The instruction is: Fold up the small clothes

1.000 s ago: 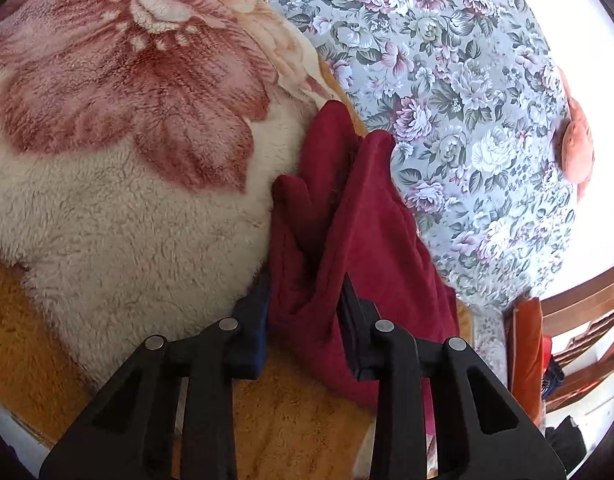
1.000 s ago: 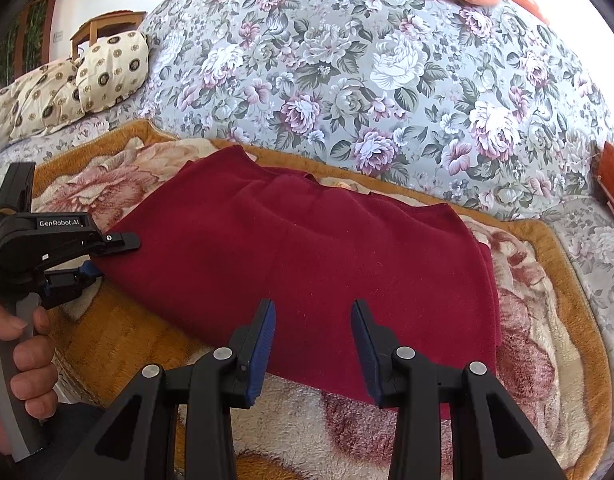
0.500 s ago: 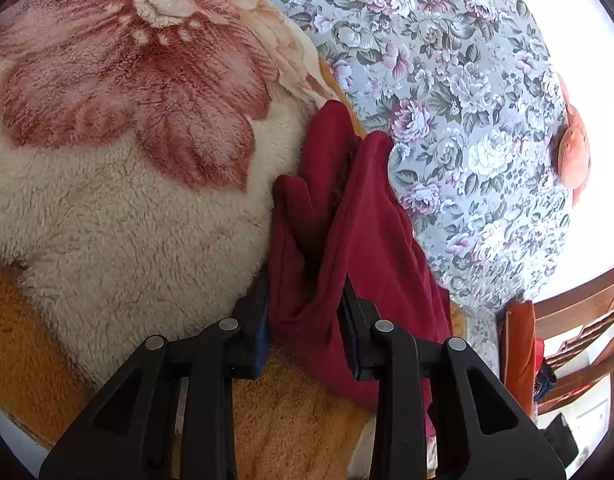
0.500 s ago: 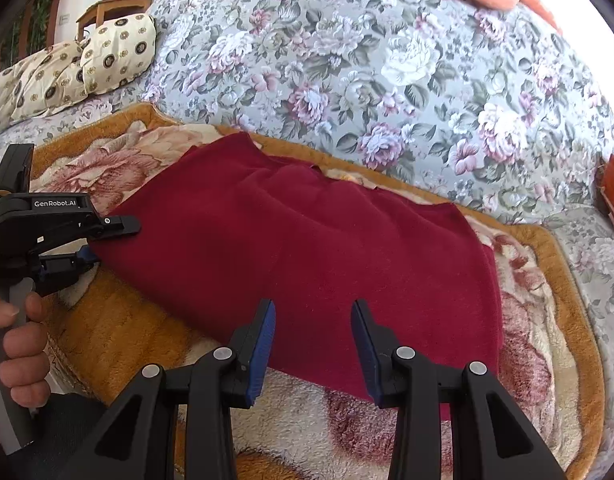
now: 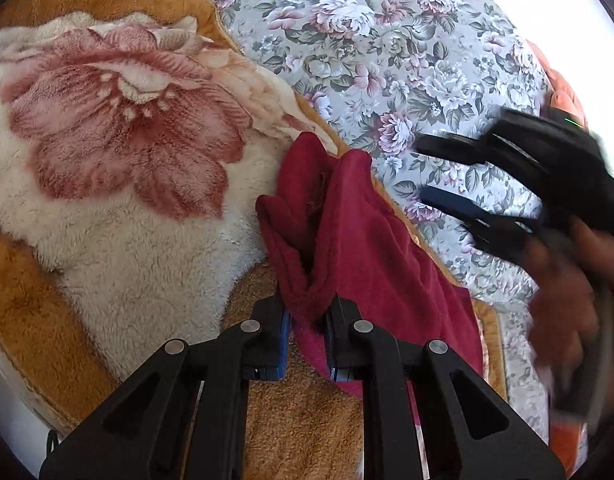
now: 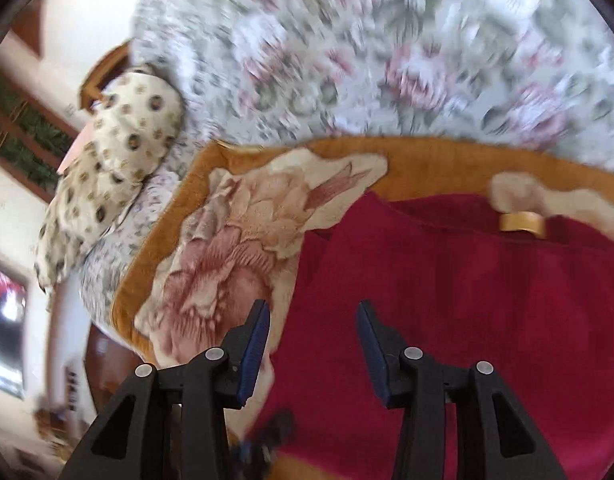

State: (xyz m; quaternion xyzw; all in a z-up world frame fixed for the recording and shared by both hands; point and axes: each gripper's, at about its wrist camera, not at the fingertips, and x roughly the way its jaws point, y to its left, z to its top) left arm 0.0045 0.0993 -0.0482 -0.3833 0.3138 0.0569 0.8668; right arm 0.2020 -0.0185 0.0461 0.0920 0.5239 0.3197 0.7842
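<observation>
Red garment [image 5: 359,240] lies on the plush floral blanket [image 5: 119,184], its bunched edge pinched in the closing left gripper [image 5: 307,320], while the blurred right gripper [image 6: 313,344], jaws widening and seemingly empty, hovers above the cloth

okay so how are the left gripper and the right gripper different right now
The left gripper has its jaws closing on a bunched edge of the red cloth; the right gripper has its jaws opening, with nothing pinched between them. The left sits at the cloth's edge, while the right hangs over the spread cloth near the blanket. Both have black fingers with blue pads.
</observation>
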